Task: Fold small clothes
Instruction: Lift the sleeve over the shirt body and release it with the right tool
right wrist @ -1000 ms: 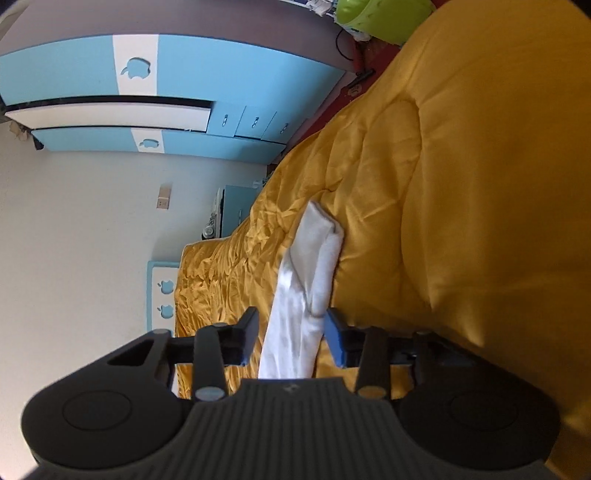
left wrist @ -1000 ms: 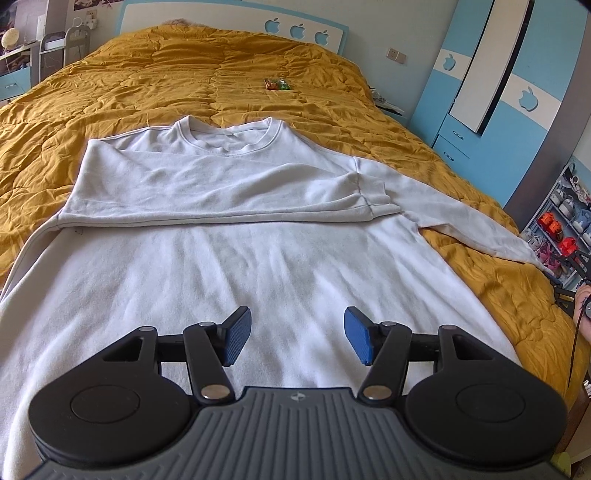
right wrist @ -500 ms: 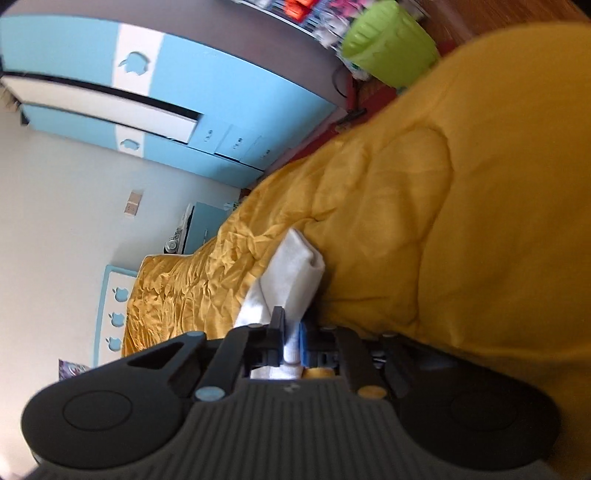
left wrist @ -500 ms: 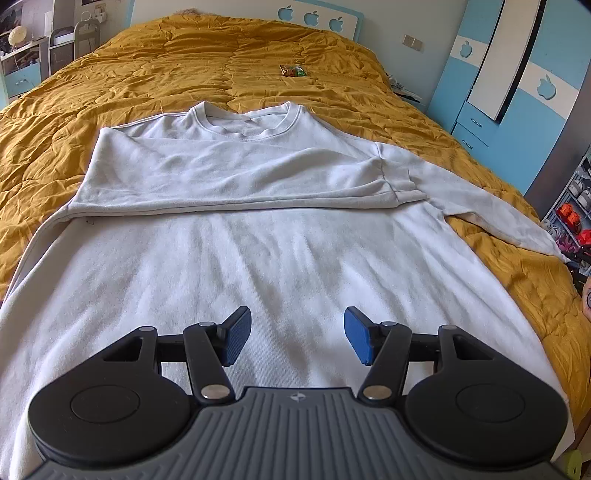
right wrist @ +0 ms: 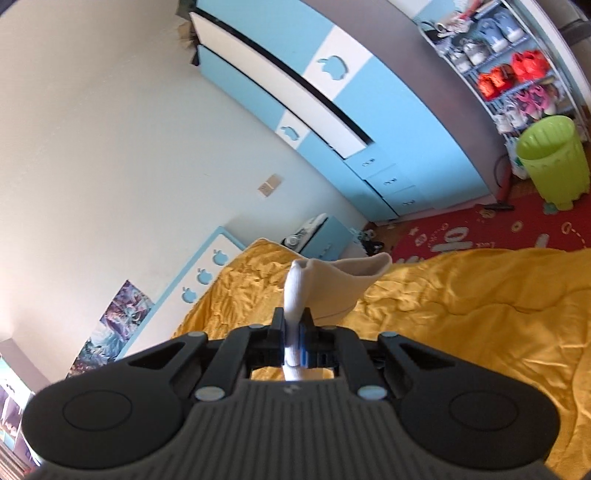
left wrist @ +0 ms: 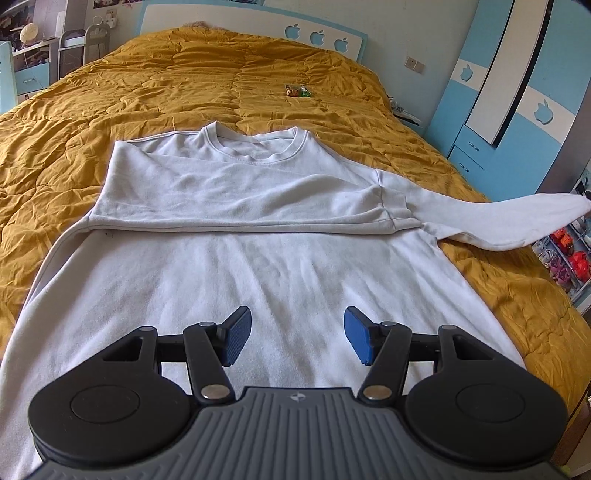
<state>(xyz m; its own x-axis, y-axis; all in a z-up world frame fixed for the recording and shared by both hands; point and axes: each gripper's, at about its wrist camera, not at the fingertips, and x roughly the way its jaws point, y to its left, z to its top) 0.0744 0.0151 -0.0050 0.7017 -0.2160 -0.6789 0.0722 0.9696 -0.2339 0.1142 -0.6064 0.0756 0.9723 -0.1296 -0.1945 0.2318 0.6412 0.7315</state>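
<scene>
A white sweatshirt (left wrist: 258,266) is lying flat on the mustard-yellow quilt (left wrist: 184,85) of a bed, its neckline pointing toward the headboard (left wrist: 317,33). One sleeve is lying folded straight across the chest, its cuff ending near the opposite shoulder seam. The other sleeve (left wrist: 517,218) is hanging lifted off the quilt at the right edge of the left wrist view, stretched out sideways from the shoulder.

The left gripper (left wrist: 297,339) is hovering over the lower half of the sweatshirt, its blue pads standing well apart with nothing between them.

The right gripper (right wrist: 293,339) is pinching the cuff end of the raised sleeve (right wrist: 299,291), its jaws pressed together on the white fabric, which is rising up between them and flaring open beyond the tips.

A small colourful packet (left wrist: 297,90) is sitting on the quilt beyond the neckline. A blue and white wardrobe (right wrist: 332,110), a green bin (right wrist: 550,158) and a red rug (right wrist: 480,232) are showing behind the bed
</scene>
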